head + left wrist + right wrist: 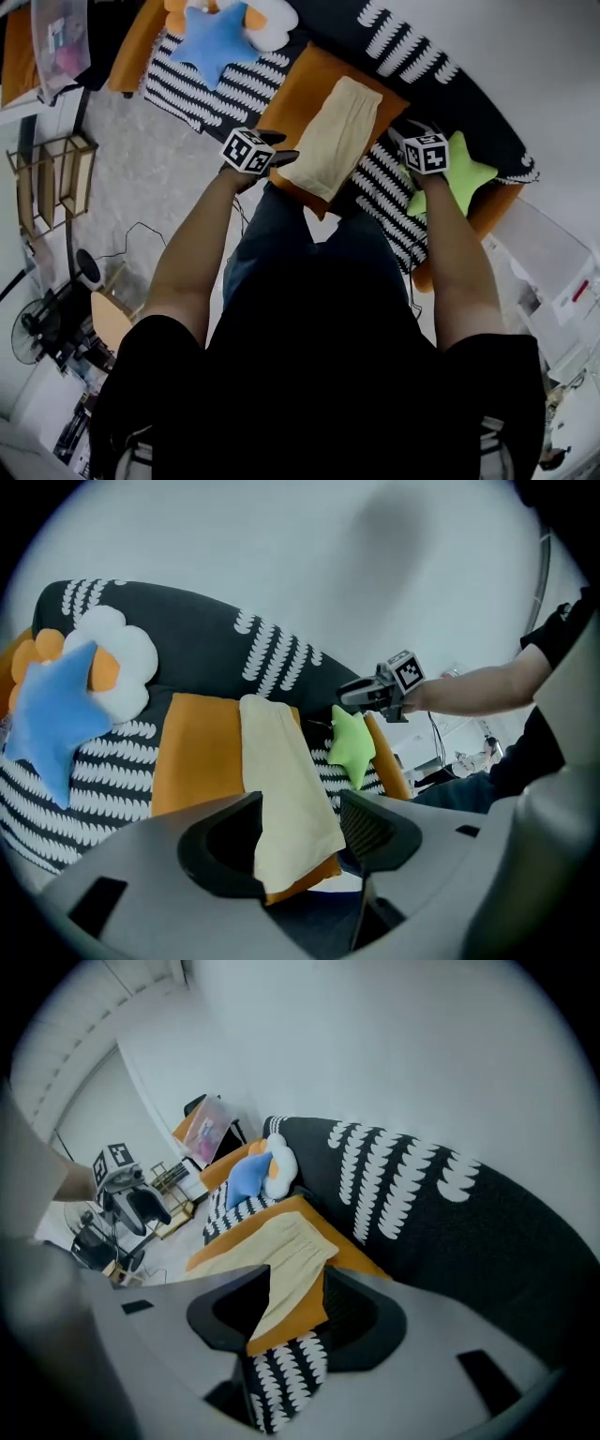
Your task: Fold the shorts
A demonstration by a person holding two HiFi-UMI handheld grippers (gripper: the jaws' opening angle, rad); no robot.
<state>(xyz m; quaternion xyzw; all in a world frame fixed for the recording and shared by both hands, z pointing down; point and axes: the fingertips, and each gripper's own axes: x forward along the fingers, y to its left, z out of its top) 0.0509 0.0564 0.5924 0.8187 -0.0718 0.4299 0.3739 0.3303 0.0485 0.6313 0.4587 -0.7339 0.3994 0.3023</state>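
The cream shorts (pixel 333 136) lie folded into a long strip on an orange cushion (pixel 300 98) on the sofa. My left gripper (pixel 279 150) hovers just left of the strip's near end, lifted clear of it. In the left gripper view its jaws stand open and empty (pixel 300 832), with the shorts (pixel 281 771) below and beyond them. My right gripper (pixel 412 133) hangs to the right of the shorts, above a green star pillow (pixel 464 173). Its jaws (pixel 295 1307) are also apart with nothing between them, and the shorts (pixel 272 1255) lie farther off.
The sofa (pixel 412 56) is black with white leaf patterns. A blue star pillow (pixel 216 42) and a white flower pillow (pixel 277 23) lie at its left end. On the floor to the left are a wooden rack (pixel 56 178), a cable and a fan (pixel 33 328).
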